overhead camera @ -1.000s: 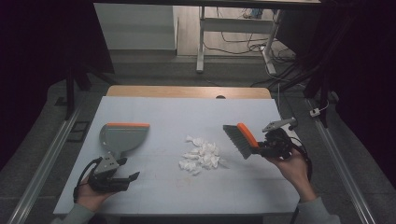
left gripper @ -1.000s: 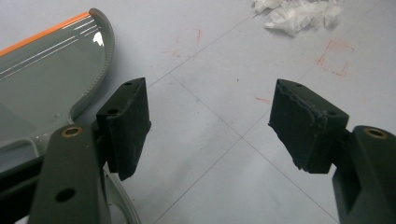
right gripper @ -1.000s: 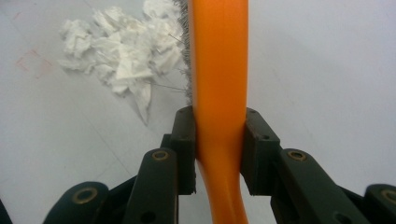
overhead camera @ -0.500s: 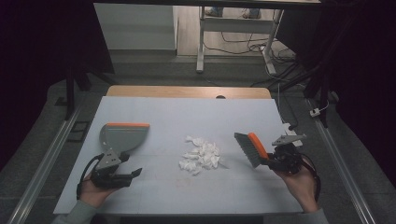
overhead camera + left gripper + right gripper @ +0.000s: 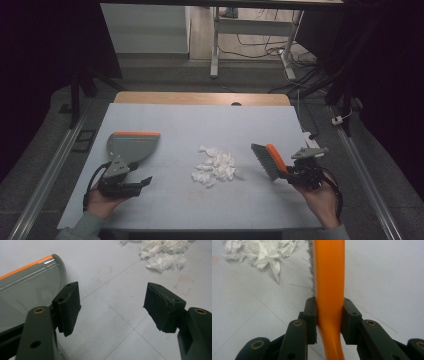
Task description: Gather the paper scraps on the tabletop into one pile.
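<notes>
A pile of crumpled white paper scraps (image 5: 215, 167) lies mid-table, also seen in the left gripper view (image 5: 165, 252) and the right gripper view (image 5: 259, 252). My right gripper (image 5: 295, 172) is shut on the orange handle of a hand brush (image 5: 269, 160); its grey bristles rest on the table just right of the scraps. In the right gripper view the handle (image 5: 329, 285) runs up between the jaws. A grey dustpan with an orange lip (image 5: 131, 145) lies at the left. My left gripper (image 5: 142, 182) stands open below the dustpan (image 5: 25, 290), nothing between its jaws.
The pale table top (image 5: 200, 125) carries faint red marks (image 5: 183, 285) and thin grid lines. A wooden strip (image 5: 200, 98) edges its far side. Rails run along the floor on both sides, and cables lie on the floor beyond the table.
My right gripper has brought the brush down and toward the near edge, bristles now on the table beside the scraps. The left gripper has shifted slightly.
</notes>
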Tool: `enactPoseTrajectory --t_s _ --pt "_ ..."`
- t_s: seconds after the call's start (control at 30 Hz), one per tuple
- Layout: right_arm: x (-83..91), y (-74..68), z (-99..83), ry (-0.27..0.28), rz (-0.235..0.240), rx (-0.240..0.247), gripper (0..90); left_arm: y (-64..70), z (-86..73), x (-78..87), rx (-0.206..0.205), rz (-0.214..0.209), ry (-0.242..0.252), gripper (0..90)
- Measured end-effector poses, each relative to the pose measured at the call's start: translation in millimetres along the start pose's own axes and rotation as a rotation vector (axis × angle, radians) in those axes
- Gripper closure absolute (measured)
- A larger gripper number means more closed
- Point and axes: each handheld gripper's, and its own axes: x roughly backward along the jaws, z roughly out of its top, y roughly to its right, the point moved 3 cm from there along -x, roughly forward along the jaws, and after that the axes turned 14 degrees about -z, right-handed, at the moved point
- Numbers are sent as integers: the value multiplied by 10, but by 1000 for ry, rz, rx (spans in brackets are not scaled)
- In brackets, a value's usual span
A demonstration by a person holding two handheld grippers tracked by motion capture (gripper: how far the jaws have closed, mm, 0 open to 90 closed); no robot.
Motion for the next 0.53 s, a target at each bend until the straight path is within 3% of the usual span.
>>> enactPoseTrajectory --t_s 0.53 --pt "40 -11 -5 16 -7 -4 690 -11 -6 6 0 3 1 300"
